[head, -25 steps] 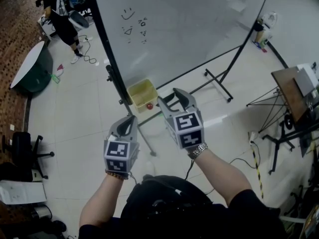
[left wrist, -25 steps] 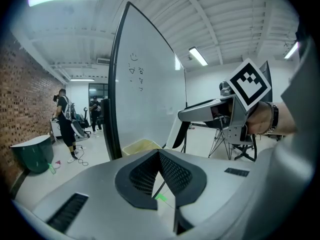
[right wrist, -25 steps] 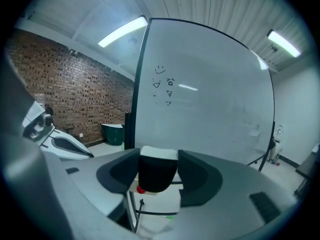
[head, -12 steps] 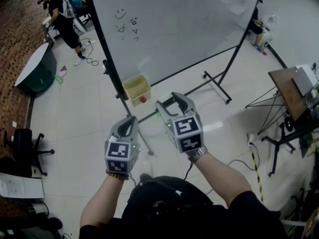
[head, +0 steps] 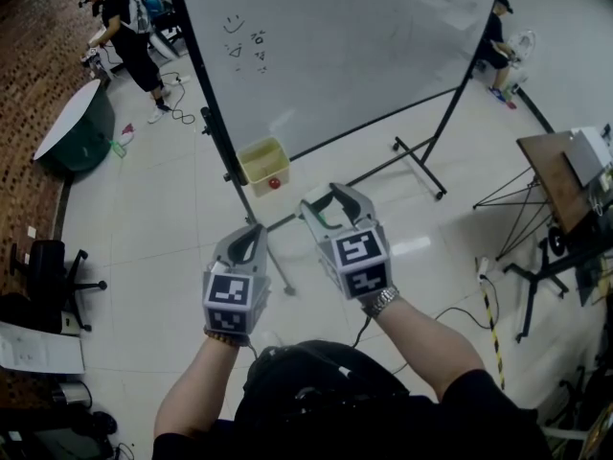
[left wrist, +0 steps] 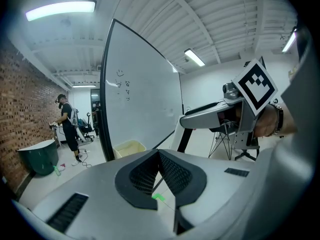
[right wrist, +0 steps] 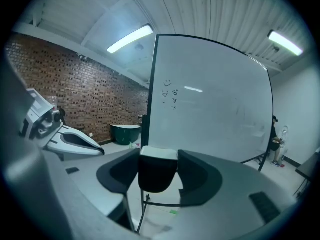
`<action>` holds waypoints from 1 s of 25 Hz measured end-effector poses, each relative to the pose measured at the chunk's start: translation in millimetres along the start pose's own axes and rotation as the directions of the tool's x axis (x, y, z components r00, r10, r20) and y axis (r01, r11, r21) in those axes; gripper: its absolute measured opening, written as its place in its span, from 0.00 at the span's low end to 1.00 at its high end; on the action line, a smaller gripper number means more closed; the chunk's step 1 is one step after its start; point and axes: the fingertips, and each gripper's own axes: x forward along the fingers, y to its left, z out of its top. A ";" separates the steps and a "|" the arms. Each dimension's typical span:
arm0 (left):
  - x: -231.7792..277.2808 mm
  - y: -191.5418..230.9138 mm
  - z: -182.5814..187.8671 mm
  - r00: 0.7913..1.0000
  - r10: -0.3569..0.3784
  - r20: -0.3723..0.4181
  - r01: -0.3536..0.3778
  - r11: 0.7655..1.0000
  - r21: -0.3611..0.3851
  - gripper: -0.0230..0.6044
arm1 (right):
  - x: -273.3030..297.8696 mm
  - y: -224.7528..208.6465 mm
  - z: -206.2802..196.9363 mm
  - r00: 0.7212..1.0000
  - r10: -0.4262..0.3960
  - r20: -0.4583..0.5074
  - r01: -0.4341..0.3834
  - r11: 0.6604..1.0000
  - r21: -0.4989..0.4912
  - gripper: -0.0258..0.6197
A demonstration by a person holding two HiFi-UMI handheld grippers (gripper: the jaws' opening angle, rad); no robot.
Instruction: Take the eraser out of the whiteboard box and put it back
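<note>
The whiteboard [head: 335,46] stands on a black wheeled frame. A pale yellow box [head: 263,161] hangs at its lower left edge with a small red thing [head: 275,183] in it; the box [left wrist: 129,148] also shows in the left gripper view. My right gripper [head: 331,206] is short of the box, shut on the eraser [right wrist: 157,171], a black block with a white top clamped between both pads. My left gripper [head: 251,234] is lower and to the left. Its jaws [left wrist: 159,156] are shut with nothing between them.
A person [head: 124,32] stands at the far left beside a green tub [head: 81,137]. Another person [head: 493,36] crouches behind the board. An office chair [head: 43,276] is at the left, a tripod easel [head: 565,180] at the right, and a cable [head: 460,310] lies on the floor.
The box and whiteboard have drifted up and shrunk in the head view, so both grippers stand a little farther from the box. The right gripper still holds the eraser.
</note>
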 end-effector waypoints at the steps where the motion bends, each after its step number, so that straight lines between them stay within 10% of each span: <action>1: -1.1 0.1 -1.5 1.000 -0.002 0.001 0.002 1.000 -0.003 0.04 | -2.2 2.1 0.2 1.000 0.000 -0.008 0.000 1.000 0.001 0.45; 25: -80.8 36.9 6.6 0.992 -0.105 0.075 0.101 0.993 0.054 0.04 | -34.9 89.9 12.8 0.995 -0.102 -0.014 0.102 0.995 -0.011 0.45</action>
